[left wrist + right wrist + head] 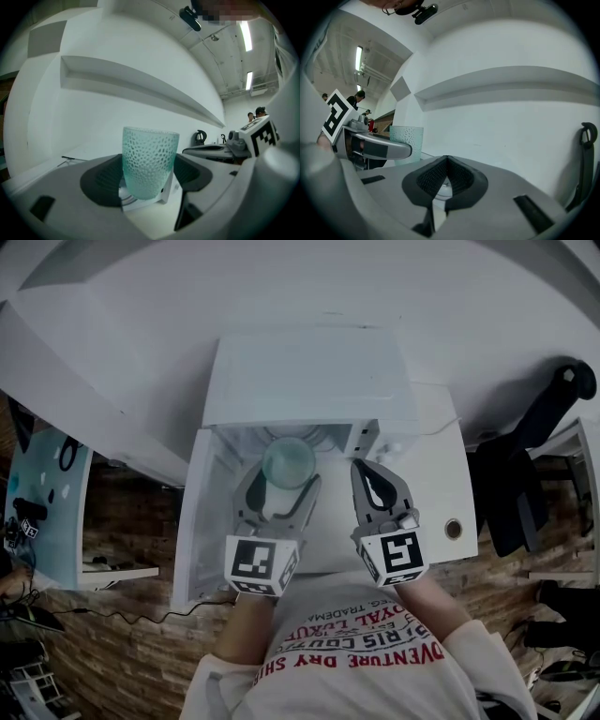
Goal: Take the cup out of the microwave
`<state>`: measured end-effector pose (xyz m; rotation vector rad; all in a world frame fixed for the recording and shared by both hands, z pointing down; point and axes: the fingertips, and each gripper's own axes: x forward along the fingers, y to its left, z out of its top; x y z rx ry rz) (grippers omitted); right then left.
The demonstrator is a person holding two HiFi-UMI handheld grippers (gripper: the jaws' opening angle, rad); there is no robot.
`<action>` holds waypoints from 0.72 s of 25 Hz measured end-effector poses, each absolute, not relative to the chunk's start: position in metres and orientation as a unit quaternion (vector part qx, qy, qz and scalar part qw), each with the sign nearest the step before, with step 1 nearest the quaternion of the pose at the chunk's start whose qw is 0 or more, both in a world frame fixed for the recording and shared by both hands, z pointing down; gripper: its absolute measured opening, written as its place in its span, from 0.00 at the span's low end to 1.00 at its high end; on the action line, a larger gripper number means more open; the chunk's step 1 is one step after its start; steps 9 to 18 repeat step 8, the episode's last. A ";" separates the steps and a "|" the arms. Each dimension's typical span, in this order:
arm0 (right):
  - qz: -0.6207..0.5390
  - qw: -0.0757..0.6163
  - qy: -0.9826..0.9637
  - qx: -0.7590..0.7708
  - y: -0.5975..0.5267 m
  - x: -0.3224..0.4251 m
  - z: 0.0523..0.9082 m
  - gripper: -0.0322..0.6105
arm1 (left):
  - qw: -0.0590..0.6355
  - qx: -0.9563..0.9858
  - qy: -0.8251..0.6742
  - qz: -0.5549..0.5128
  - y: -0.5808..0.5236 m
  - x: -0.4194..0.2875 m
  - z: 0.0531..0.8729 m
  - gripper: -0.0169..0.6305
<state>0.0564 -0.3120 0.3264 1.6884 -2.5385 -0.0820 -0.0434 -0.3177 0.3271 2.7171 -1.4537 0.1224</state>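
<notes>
A teal dimpled glass cup (288,462) (150,157) stands upright between the jaws of my left gripper (284,489) (149,176), which is shut on it. In the head view the cup is at the mouth of the white microwave (309,371), whose door (190,521) hangs open to the left. The turntable's edge (123,196) shows just below the cup. To the right of the cup my right gripper (366,471) (446,176) is shut with nothing in it. From the right gripper view the cup (406,139) appears at the left, behind the left gripper (370,146).
The microwave sits on a white counter (436,493) against a white wall with a ledge (140,89). A round hole (454,529) marks the counter at the right. A black chair (534,446) stands to the right and a teal desk (47,493) at the far left.
</notes>
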 end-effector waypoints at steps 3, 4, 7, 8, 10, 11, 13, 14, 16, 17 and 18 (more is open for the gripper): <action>-0.024 0.048 -0.832 0.552 -0.314 0.057 0.328 0.07 | 0.032 0.881 -0.471 0.041 -0.320 -0.043 0.329 0.55; -0.023 0.049 -0.832 0.552 -0.314 0.057 0.329 0.07 | 0.033 0.880 -0.471 0.041 -0.320 -0.043 0.330 0.55; -0.022 0.049 -0.832 0.552 -0.316 0.057 0.330 0.07 | 0.033 0.880 -0.472 0.042 -0.322 -0.043 0.330 0.55; -0.022 0.049 -0.832 0.552 -0.317 0.057 0.330 0.07 | 0.033 0.880 -0.472 0.042 -0.323 -0.043 0.331 0.55; -0.022 0.049 -0.832 0.552 -0.317 0.057 0.330 0.07 | 0.033 0.880 -0.472 0.042 -0.323 -0.043 0.331 0.55; -0.022 0.049 -0.832 0.552 -0.317 0.057 0.330 0.07 | 0.033 0.880 -0.472 0.042 -0.323 -0.043 0.331 0.55; -0.022 0.049 -0.832 0.552 -0.317 0.057 0.330 0.07 | 0.033 0.880 -0.472 0.042 -0.323 -0.043 0.331 0.55; -0.022 0.049 -0.832 0.552 -0.317 0.057 0.330 0.07 | 0.033 0.880 -0.472 0.042 -0.323 -0.043 0.331 0.55; -0.022 0.049 -0.832 0.552 -0.317 0.057 0.330 0.07 | 0.033 0.880 -0.472 0.042 -0.323 -0.043 0.331 0.55; -0.022 0.049 -0.832 0.552 -0.317 0.057 0.330 0.07 | 0.033 0.880 -0.472 0.042 -0.323 -0.043 0.331 0.55; -0.022 0.049 -0.832 0.552 -0.317 0.057 0.330 0.07 | 0.033 0.880 -0.472 0.042 -0.323 -0.043 0.331 0.55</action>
